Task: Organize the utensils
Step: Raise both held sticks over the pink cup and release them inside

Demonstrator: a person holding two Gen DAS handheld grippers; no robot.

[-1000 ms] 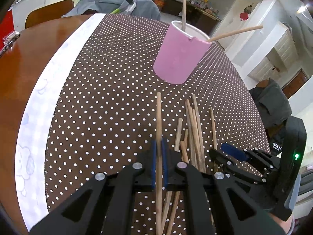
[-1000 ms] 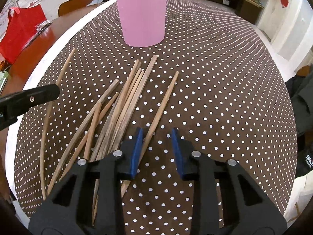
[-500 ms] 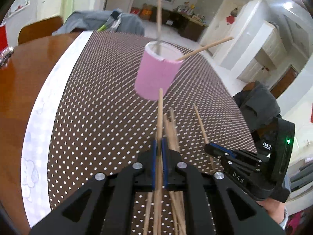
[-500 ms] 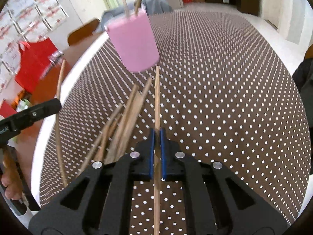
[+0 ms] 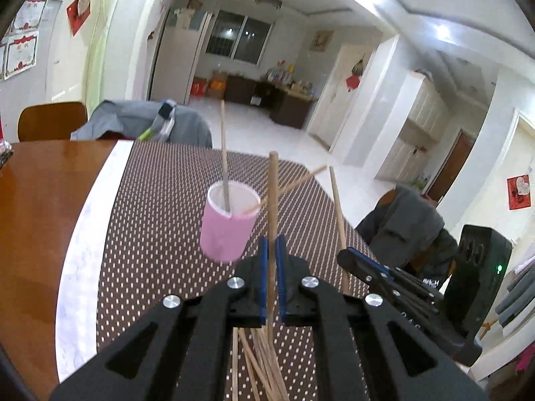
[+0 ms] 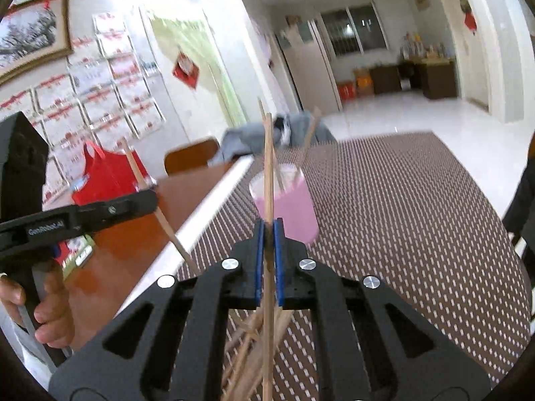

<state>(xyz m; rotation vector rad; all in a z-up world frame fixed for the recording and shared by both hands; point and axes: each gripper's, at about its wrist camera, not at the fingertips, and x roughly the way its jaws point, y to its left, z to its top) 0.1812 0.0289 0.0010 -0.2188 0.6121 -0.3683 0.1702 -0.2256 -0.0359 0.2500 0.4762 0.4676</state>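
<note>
Just short of the pink cylindrical cup (image 5: pixel 229 224) on the dotted counter (image 5: pixel 150 234), left gripper (image 5: pixel 272 280) and right gripper (image 6: pixel 267 260) each pinch one thin wooden chopstick (image 5: pixel 272 207), whose long tips could clip the rim and topple it.

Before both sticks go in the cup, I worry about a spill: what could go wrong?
1. Both grippers, left and right, hold long chopsticks close together, so they might cross.
2. The pink cup is light-looking and already holds two leaning sticks; a nudge on them could tip it.
</note>
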